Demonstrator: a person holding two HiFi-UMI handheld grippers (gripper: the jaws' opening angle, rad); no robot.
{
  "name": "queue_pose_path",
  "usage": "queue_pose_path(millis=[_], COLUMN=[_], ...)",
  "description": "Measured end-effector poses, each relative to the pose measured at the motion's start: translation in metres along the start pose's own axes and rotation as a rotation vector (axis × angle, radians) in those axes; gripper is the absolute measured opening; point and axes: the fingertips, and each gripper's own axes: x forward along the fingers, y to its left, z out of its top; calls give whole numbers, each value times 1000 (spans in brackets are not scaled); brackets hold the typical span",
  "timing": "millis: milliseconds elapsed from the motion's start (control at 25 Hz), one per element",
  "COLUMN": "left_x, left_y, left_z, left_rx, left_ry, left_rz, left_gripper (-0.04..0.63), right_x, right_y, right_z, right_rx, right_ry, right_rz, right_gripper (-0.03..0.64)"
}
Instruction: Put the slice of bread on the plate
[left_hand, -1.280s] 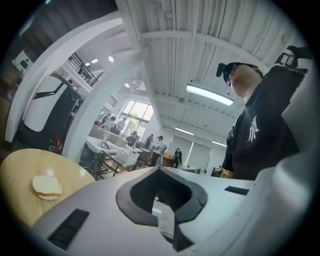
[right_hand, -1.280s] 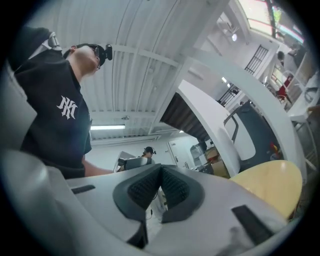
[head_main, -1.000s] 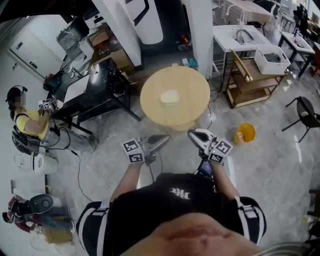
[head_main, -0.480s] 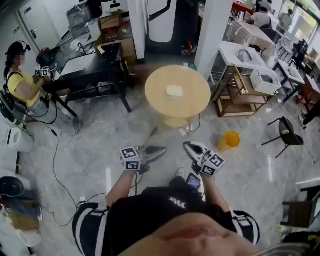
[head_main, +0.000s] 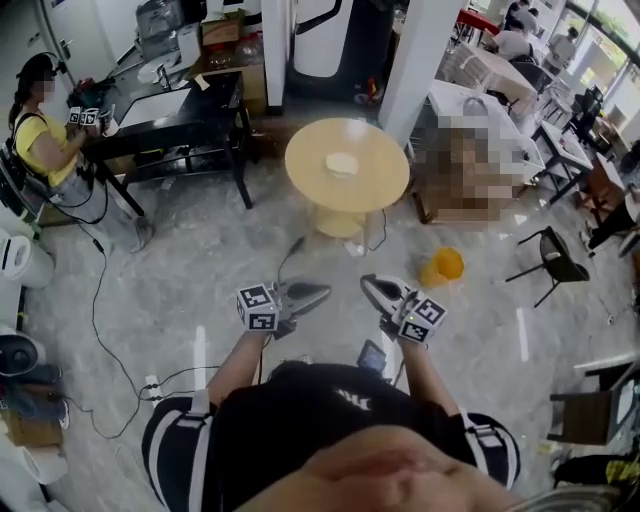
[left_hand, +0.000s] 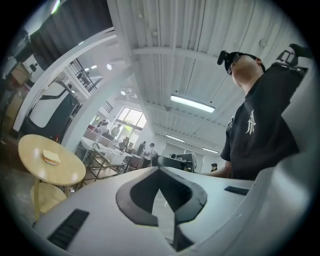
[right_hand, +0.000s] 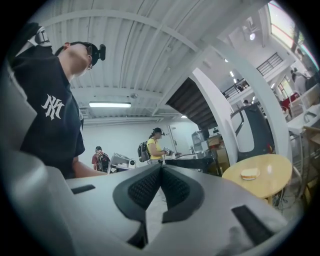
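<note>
A pale slice of bread (head_main: 341, 164) lies near the middle of a round wooden table (head_main: 380, 180), well ahead of me across bare floor. It also shows in the left gripper view, bread (left_hand: 50, 157) on the table (left_hand: 70, 172), and in the right gripper view, bread (right_hand: 249, 173) on the table (right_hand: 270, 182). I cannot make out a plate. My left gripper (head_main: 322, 293) and right gripper (head_main: 368, 285) are held side by side in front of my body, far short of the table. Both are shut with nothing between their jaws.
A black desk (head_main: 170, 110) stands at the back left with a seated person in a yellow shirt (head_main: 40, 145) beside it. A white column (head_main: 415, 60) rises behind the table. On the floor are a yellow bucket (head_main: 441, 267), a black chair (head_main: 550, 262) and cables (head_main: 100, 300).
The table with the bread looks smaller and sits farther from both grippers than a second ago, with more floor between. The grippers have kept their pose, jaws together.
</note>
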Motion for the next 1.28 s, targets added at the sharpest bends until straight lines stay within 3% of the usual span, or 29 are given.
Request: queue_pose_path(millis=[120,320,480,640,800,1000,1280], left_x=[6,11,17,21,30,29,31], left_y=[-17,-61,-99,-138,-167,-178,-179], left_z=[9,3,-33,-72,-92,-82,-70], left_rx=[48,59,35,-43,-36,-3,30], left_ry=[-9,-19,25,71,109,89,80], left_rz=[25,75,102,128,122,123,121], left_gripper=[6,5,5,5,6,6,6], right_x=[-10,-54,-100,-132,-153,-153,-153], right_y=[20,58,78,103,119,136,140], right_z=[10,1,-31,-67,-88,-76,-47], right_rx=[-41,-52,29,95,143,88,25], right_ry=[-28,-26,-32,-42,-57,-67,-92], right_rz=[48,69,40,45,62,120,102], right_gripper=[-2,-2,-3,-3,-3,-3,-5])
